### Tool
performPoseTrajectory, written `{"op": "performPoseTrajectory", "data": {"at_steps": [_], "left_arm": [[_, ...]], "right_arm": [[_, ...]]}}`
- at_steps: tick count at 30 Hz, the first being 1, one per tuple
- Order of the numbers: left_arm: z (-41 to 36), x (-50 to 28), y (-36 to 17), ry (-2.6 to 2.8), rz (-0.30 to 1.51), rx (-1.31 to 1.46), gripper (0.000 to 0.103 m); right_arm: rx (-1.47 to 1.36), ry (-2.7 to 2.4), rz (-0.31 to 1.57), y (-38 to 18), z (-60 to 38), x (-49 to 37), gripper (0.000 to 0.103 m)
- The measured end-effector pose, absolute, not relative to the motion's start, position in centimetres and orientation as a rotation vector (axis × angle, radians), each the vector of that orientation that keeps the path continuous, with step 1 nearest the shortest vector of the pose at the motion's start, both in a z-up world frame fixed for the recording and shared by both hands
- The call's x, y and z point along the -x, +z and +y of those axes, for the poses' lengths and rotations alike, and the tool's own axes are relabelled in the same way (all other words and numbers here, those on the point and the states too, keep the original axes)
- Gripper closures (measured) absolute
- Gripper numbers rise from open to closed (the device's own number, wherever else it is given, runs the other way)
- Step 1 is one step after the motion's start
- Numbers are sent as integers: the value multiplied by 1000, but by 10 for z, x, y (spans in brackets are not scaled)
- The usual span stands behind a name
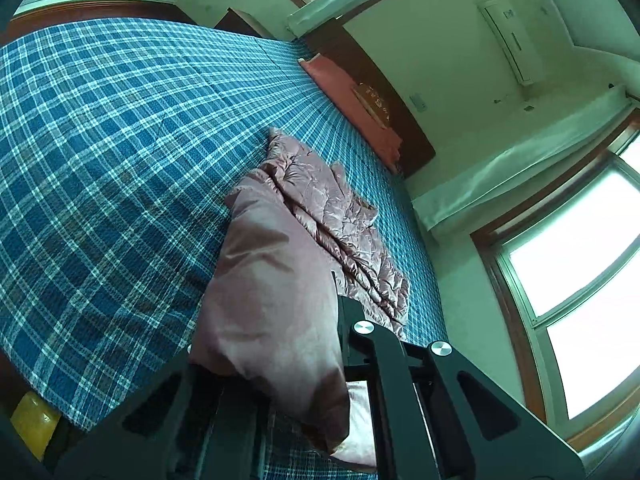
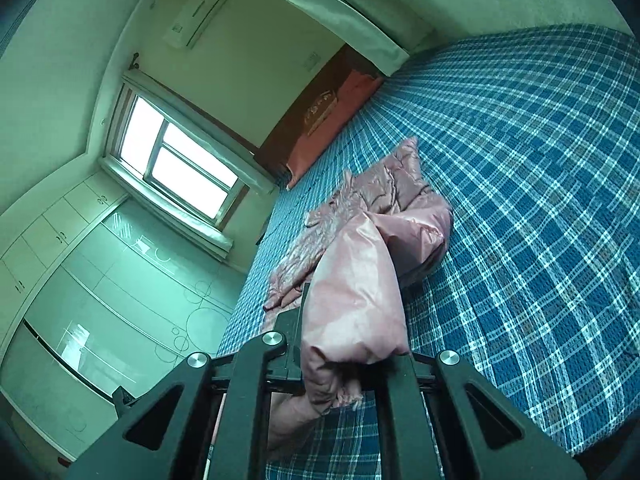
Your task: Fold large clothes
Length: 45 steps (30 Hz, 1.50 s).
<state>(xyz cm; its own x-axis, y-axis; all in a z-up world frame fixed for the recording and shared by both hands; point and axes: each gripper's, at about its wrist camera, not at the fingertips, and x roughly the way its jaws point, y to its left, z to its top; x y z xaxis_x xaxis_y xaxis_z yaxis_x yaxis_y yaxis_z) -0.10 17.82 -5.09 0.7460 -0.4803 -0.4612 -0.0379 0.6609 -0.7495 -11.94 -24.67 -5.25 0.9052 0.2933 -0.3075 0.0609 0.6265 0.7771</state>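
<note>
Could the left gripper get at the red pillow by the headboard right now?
Probably not: the left gripper is shut on the pink jacket, and the red pillow lies far across the bed.

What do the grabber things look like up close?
Both are matte black. The left gripper and the right gripper each have flat, angular arms with long triangular cut-outs, joined by round silver pivot caps. No cables, markings, hands or sleeves show in either view.

Plaid bed (image 1: 100, 140), bright window (image 2: 180, 160), wall AC (image 1: 508, 40), wardrobe (image 2: 100, 280).
</note>
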Motion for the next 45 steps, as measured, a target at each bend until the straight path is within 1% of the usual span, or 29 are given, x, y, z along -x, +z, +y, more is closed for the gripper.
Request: {"op": "performPoseTrajectory", "data": {"at_steps": [3,7,13,18,22,26,31,34,36,38,39,40,41,42,43,45], "left_arm": [[177,-18,-43,-289,699,816,99],[167,-63,-34,-300,705,796,99],[145,-163,-16,-284,690,735,99],[118,-259,-14,-252,695,656,99],[101,-333,-28,-196,721,598,99],[89,-401,-54,-127,754,533,99],[73,-456,-89,-61,802,470,99],[61,-475,-103,-37,826,399,97],[58,-484,-109,-39,846,372,94],[62,-488,-110,-46,856,409,86],[65,-489,-108,-52,860,441,84],[69,-490,-106,-57,861,473,77],[73,-489,-102,-63,856,502,63],[77,-487,-98,-69,843,528,56],[81,-483,-93,-65,819,551,46],[87,-476,-84,-54,789,563,44]], "right_arm": [[-893,160,430,-48,-251,96,94],[-872,190,430,-36,-259,44,94],[-852,197,409,-16,-280,-54,94],[-840,152,444,-21,-300,-152,94],[-847,107,490,-36,-318,-225,94],[-830,62,534,-56,-330,-282,94],[-829,14,602,-88,-337,-339,94],[-858,-10,632,-106,-340,-358,89],[-860,-13,642,-111,-342,-362,81],[-850,-8,630,-108,-342,-363,63],[-842,-7,613,-105,-343,-360,59],[-831,-9,595,-100,-344,-357,51],[-823,-14,581,-96,-345,-354,45],[-816,-20,566,-91,-346,-351,44],[-813,-20,551,-87,-347,-345,42],[-809,-8,539,-80,-344,-339,42]]}}
